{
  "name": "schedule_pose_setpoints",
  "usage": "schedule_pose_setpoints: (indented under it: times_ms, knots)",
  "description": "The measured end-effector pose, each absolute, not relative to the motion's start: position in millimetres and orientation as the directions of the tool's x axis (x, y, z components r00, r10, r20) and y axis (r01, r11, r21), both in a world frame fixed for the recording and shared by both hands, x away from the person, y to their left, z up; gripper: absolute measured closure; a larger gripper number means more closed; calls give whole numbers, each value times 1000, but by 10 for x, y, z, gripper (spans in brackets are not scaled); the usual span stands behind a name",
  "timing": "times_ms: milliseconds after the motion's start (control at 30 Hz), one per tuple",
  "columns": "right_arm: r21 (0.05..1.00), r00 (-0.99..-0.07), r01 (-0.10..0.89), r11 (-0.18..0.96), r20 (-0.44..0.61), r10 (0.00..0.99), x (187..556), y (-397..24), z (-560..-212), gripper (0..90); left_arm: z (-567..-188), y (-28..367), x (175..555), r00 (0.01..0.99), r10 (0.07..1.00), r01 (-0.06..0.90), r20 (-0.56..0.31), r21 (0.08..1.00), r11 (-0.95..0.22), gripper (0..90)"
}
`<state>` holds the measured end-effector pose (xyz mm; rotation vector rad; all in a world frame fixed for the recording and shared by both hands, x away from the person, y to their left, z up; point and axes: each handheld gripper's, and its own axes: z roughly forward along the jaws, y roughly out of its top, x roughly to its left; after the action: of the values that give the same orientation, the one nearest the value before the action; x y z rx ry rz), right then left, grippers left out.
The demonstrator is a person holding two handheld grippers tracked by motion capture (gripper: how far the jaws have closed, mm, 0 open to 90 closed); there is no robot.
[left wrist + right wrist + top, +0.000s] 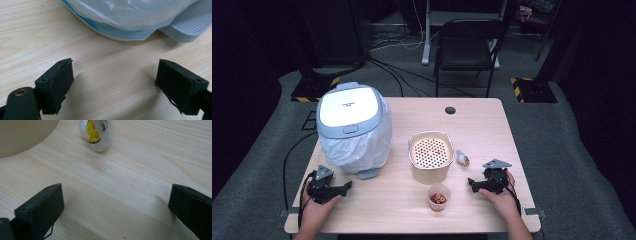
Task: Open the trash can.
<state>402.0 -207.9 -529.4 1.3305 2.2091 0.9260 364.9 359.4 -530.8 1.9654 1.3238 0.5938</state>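
Some things are hard for you to see here. In the left gripper view the bin (130, 17) is cut off at the top, so you get just its blue bottom edge, the floppy plastic bag over it and part of the grey foot pedal (190, 25). In the right gripper view the tan pot (22, 135) is cut off too; you see just a curved bit of its side in the top corner. The small white wrapped lump (96, 133) has a yellow patch on it, but you cannot tell what it is.

Your left claw (346, 186) sits low on the table (482, 125), near the front edge, just in front of the bin (353, 129). Its two black pads (61, 85) stand wide apart with bare wood between them. It holds nothing.

Your right claw (471, 182) rests on the table at the other side. Its pads (45, 207) are wide apart too, and it holds nothing. The wrapped lump (461, 158) lies a little past it, just beside the tan pot (430, 156).

The pot stands in the middle of the table and has a lid or tray full of little holes. In front of it is a small clear cup (438, 197) with brown bits inside. The cup sits between your two hands, nearer the right one. Nothing lies between the right claw and the lump. Behind the table stands a dark chair (469, 42).
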Motion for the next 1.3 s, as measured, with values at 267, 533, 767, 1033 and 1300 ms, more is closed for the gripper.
schedule_pose_setpoints:
  times_ms: [267,533,767,1033,1300]
  knots:
    - [713,-467,621,326,3,884,4019,-2077,-5294,0,-5300,3593,3632,379,925,620,-20,748,-238,148]
    - [714,-461,624,319,6,887,4014,-2071,-5294,0,-5307,3559,3611,366,930,620,-15,750,-232,152]
    - [716,-457,624,314,8,890,4012,-2067,-5294,0,-5300,3552,3584,328,945,615,-19,763,-198,268]
    - [717,-461,620,319,3,887,4006,-2070,-5297,0,-5194,3485,3500,271,962,654,-42,741,-152,421]
    - [719,-452,621,312,4,892,4008,-2064,-5299,0,-4960,3425,3336,247,967,653,-62,748,-119,744]
